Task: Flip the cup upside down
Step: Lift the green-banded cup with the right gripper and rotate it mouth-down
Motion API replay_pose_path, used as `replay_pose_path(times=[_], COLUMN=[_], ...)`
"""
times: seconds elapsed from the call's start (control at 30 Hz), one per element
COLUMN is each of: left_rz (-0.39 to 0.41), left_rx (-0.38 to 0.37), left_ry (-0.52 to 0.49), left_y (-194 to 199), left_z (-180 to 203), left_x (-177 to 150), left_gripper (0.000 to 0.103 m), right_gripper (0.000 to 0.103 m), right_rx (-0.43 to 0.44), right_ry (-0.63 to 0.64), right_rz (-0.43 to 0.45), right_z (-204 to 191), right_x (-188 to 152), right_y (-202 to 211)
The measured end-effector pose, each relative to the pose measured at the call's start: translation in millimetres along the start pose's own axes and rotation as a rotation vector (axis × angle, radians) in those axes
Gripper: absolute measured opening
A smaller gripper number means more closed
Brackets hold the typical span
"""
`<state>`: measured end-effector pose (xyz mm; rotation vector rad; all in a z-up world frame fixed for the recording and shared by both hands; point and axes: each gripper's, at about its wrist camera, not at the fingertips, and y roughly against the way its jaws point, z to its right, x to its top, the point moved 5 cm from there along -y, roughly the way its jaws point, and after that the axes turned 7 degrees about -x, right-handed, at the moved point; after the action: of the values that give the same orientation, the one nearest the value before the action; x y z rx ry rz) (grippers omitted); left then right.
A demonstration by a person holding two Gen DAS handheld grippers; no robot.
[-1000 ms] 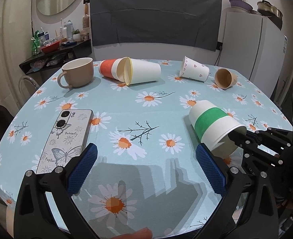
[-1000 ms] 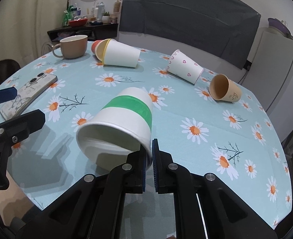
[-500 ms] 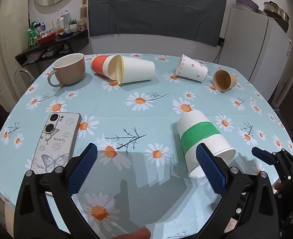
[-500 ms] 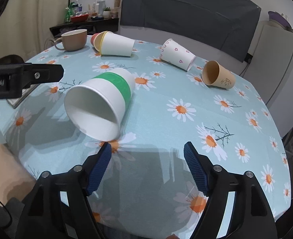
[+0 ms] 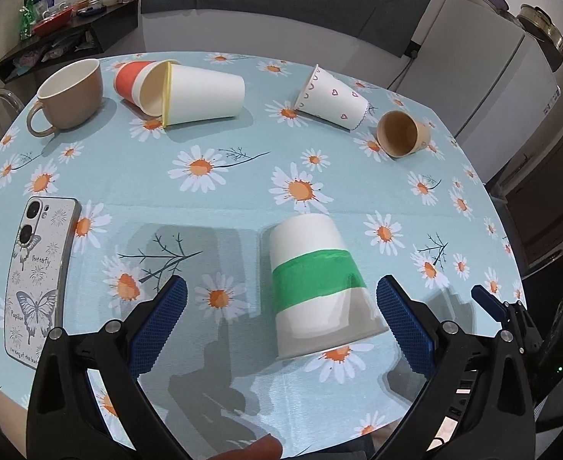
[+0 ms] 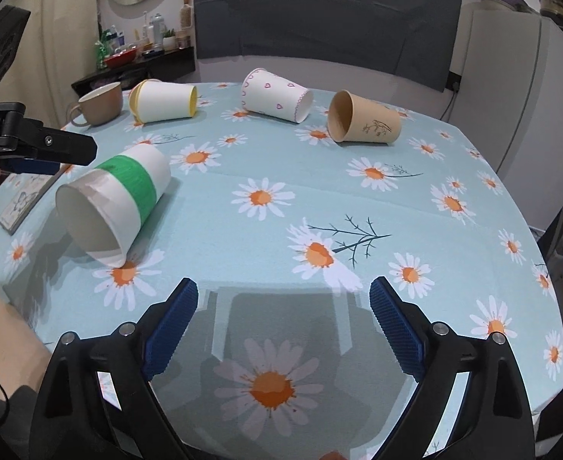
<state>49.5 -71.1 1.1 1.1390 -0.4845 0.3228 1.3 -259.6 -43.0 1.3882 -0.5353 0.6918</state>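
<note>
A white paper cup with a green band [image 5: 315,287] lies on its side on the daisy tablecloth, its open mouth toward the near edge; it also shows in the right wrist view [image 6: 116,199] at the left. My left gripper [image 5: 281,326] is open, its blue pads either side of the cup's mouth end, apart from it. My right gripper [image 6: 281,326] is open and empty above bare cloth, to the right of the cup. The left gripper's black finger [image 6: 51,145] shows just above the cup in the right wrist view.
A phone [image 5: 38,280] lies at the left near edge. At the back are a brown mug [image 5: 70,96], an orange cup and a yellow-rimmed cup [image 5: 197,94] lying together, a heart-pattern cup [image 5: 331,97] and a brown paper cup [image 5: 402,134], all on their sides except the mug.
My right gripper let go of the green-band cup, opened and drew back to the right. The cup came to rest on its side. My left gripper moved over to straddle it.
</note>
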Motion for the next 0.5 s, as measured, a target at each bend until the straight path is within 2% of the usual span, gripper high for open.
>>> replay_pose_path(times=[0.33, 0.5], left_rz=[-0.179, -0.226], left_rx=[-0.022, 0.036], left_ry=[0.081, 0.069], left_y=[-34.0, -45.6], left_z=[8.8, 10.4], left_x=[20.2, 24.7], left_gripper=[0.097, 0.094], right_gripper=[0.087, 0.087], right_rx=[0.074, 0.104], right_ry=[-0.032, -0.044], right_rz=[-0.005, -0.014], right_z=[21.6, 27.1], right_x=[13.2, 19.1], right_y=[-20.5, -32.2])
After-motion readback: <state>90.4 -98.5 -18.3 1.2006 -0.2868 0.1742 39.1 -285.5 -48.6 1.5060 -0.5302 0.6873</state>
